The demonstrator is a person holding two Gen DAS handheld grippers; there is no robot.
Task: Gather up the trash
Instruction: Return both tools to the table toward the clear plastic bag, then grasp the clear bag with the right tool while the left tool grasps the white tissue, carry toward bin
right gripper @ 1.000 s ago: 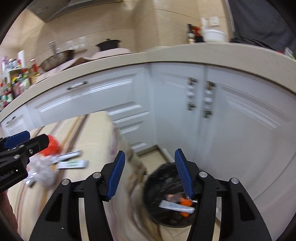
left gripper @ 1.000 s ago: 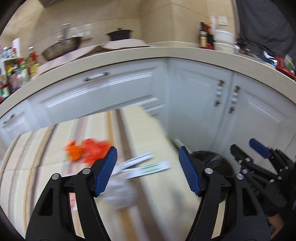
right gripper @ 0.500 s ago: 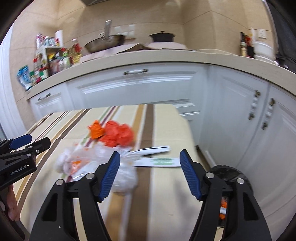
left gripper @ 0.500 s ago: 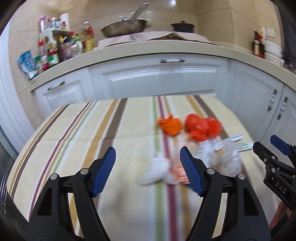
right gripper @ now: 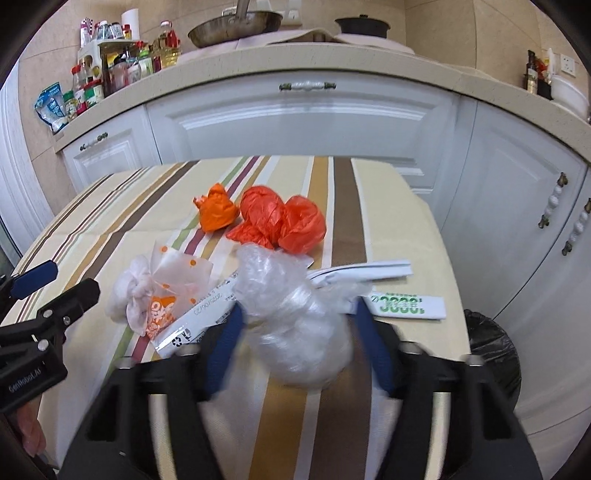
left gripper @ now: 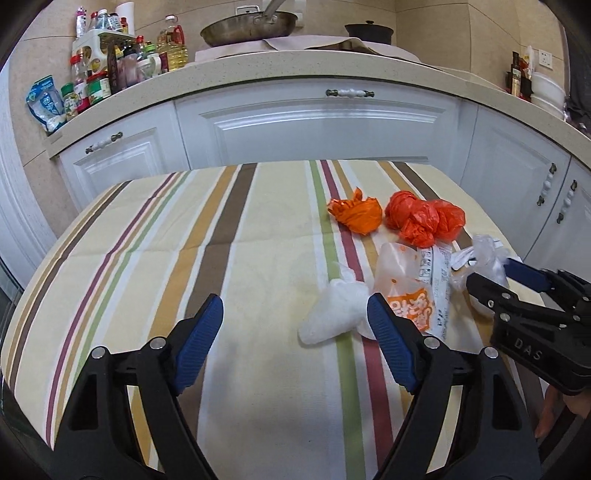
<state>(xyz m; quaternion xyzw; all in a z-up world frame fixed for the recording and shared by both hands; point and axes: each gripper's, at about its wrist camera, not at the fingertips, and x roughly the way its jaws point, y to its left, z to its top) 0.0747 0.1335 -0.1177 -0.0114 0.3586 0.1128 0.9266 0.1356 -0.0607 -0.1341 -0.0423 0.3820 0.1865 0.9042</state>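
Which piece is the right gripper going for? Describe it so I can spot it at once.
On the striped tablecloth, look at the trash pile near the edge by the black bin. Nearest the camera lies a crumpled clear plastic bag, between the closing jaws of the right gripper. It alone is see-through: the bags behind it are orange and the wad to its left is opaque white.

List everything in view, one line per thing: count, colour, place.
striped tablecloth: one, cream with coloured stripes, over the table
orange wad: one, orange, far middle
red-orange bags: one knotted bundle, right of the wad
clear plastic bag: one, clear, between the right fingers
white tissue: one, white, beside the left gripper's right finger
printed pouch: one, clear and orange
paper slip: one, white with green print
bin: one, black liner, floor at right
pan: one, on the counter
left gripper: opening, empty
right gripper: closing round the bag
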